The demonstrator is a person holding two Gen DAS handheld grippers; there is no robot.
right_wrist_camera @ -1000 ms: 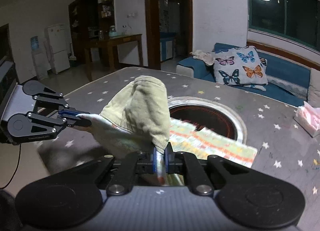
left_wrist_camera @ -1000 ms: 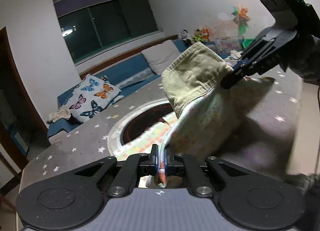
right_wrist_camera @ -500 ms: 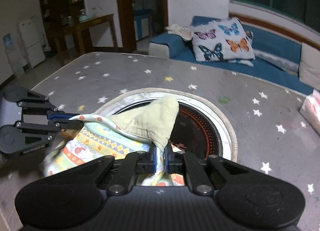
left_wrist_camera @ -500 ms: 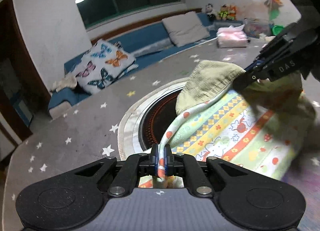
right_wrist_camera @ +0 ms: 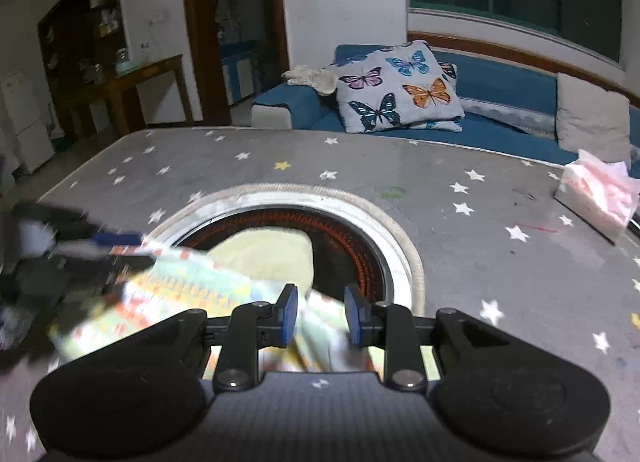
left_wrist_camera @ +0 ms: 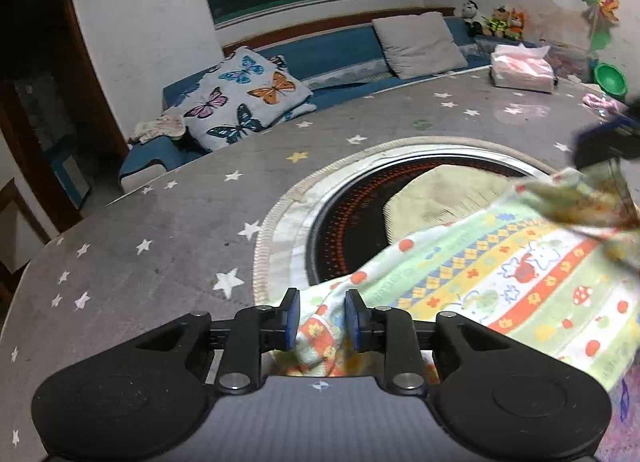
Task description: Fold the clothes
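A small garment with a colourful striped print (left_wrist_camera: 520, 274) and an olive corduroy part (left_wrist_camera: 436, 198) lies on the grey star-patterned table (left_wrist_camera: 160, 230), partly over the round recessed burner (left_wrist_camera: 348, 214). My left gripper (left_wrist_camera: 321, 320) is open, its blue pads either side of a cloth corner. My right gripper (right_wrist_camera: 321, 316) is open too, with the cloth (right_wrist_camera: 188, 290) loose between its pads. The right gripper shows blurred at the far right of the left wrist view (left_wrist_camera: 604, 142); the left one shows blurred in the right wrist view (right_wrist_camera: 80, 246).
A pink tissue pack (left_wrist_camera: 522, 70) and a green bowl (left_wrist_camera: 610, 78) sit at the table's far side. A blue sofa with a butterfly cushion (left_wrist_camera: 244, 98) and a grey pillow (left_wrist_camera: 418, 44) runs behind the table. A wooden side table (right_wrist_camera: 132, 90) stands by the doorway.
Both grippers lowered the garment onto the table over the burner, then opened their jaws and let go of the cloth corners. The cloth now lies flat.
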